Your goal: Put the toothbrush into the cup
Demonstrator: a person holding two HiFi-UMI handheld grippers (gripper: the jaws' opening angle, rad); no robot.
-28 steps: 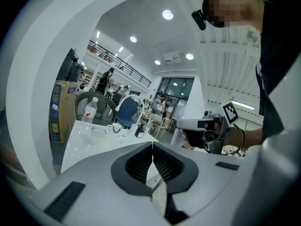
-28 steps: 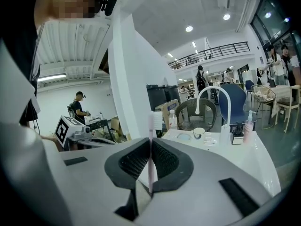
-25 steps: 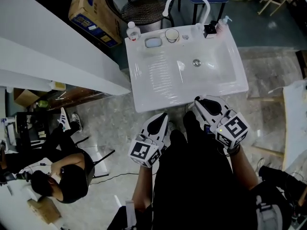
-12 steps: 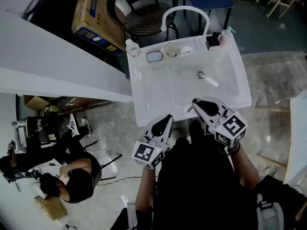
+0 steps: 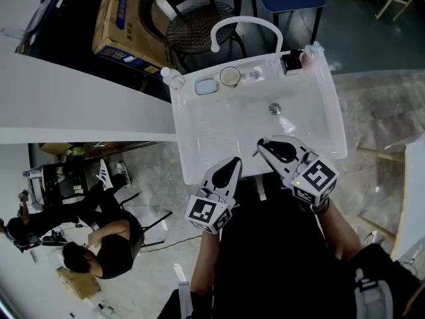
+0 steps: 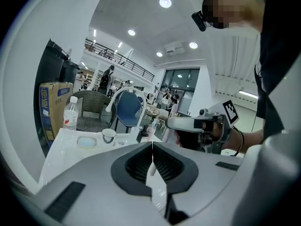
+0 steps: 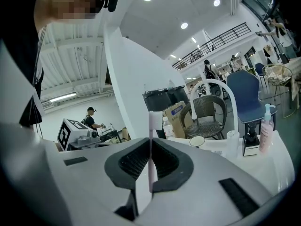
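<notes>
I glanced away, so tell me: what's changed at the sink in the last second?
Both tools moved forward toward the sink: the right tool, shut on the toothbrush, now reaches over the basin; the left tool sits at its front rim. Nothing was grabbed or released. The cup stays on the back ledge.

The left forearm and right forearm reach forward from the near side, well apart. The left hand-held gripper points away and slightly down, its jaws pressed together with nothing between them. The right hand-held gripper angles far-left, its jaws clamped on an upright toothbrush.
</notes>
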